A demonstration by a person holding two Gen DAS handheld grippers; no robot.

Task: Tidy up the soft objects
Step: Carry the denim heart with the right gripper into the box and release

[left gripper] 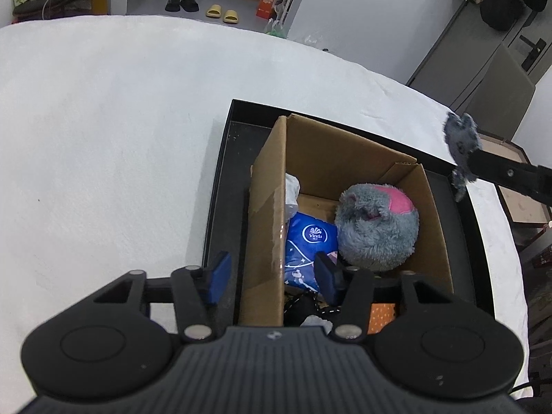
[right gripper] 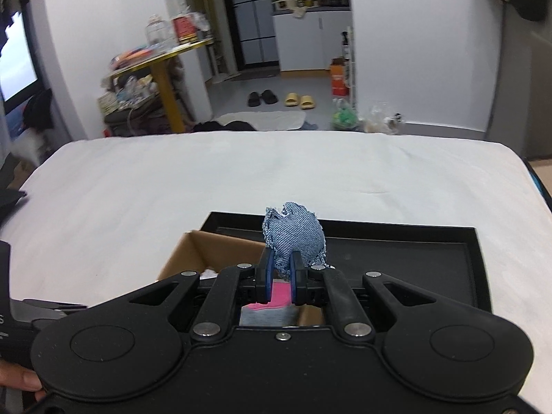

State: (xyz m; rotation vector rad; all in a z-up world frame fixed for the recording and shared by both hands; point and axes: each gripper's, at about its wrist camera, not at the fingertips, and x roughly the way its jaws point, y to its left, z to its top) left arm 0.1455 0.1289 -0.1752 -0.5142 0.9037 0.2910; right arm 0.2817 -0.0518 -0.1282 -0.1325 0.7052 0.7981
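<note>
Right wrist view: a white-covered desk (right gripper: 241,172) carries a black tray (right gripper: 414,252), and a cardboard box (left gripper: 345,169) stands in the tray. Inside the box lie a grey-pink plush (left gripper: 377,229) and a blue tissue pack (left gripper: 305,245). Left tongs (left gripper: 272,276) gape wide, straddling the box's near-left wall. Right tongs (right gripper: 280,276) pinch a denim scrap (right gripper: 293,238), held above the tray's right side.

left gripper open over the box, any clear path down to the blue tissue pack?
Probably yes. The left gripper is open and holds nothing, straddling the cardboard box wall, just above the tissue pack. The grey plush toy crowds the pack's right side, so the wall could snag one finger.
</note>
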